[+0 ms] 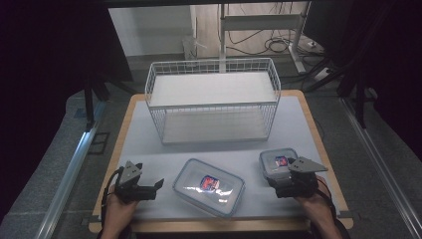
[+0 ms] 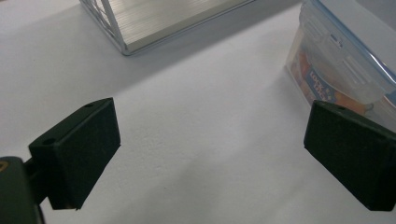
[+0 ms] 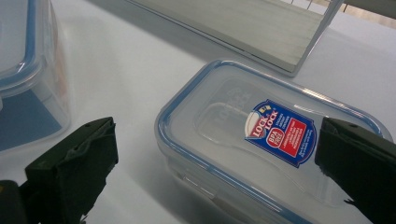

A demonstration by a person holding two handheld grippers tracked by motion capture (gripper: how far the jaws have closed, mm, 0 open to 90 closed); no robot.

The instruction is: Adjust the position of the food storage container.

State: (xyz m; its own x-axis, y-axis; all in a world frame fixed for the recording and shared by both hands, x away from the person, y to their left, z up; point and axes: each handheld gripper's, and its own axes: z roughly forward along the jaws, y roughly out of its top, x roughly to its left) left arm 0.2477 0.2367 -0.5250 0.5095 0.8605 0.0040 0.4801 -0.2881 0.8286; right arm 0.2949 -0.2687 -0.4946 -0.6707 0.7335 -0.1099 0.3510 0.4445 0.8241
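Two clear lidded plastic boxes with blue seals and red-blue labels lie on the white table (image 1: 149, 144). The large box (image 1: 209, 186) is at front centre and the small box (image 1: 276, 160) at front right. A person's left hand holds my left gripper (image 1: 155, 189) just left of the large box, jaws wide open. In the left gripper view, the gripper (image 2: 212, 149) has bare table between its pads and the large box (image 2: 336, 60) sits at the right. My right gripper (image 1: 277, 183) is at the small box's near side. It stands open (image 3: 215, 158) with the small box (image 3: 261, 140) ahead between the jaws, untouched.
A white wire basket (image 1: 214, 102) with a flat white floor stands at the back centre of the table; its corner (image 2: 154, 23) shows in the left gripper view. The wooden table edge (image 1: 318, 129) runs down the right. Dark floor, cables and stand legs lie beyond.
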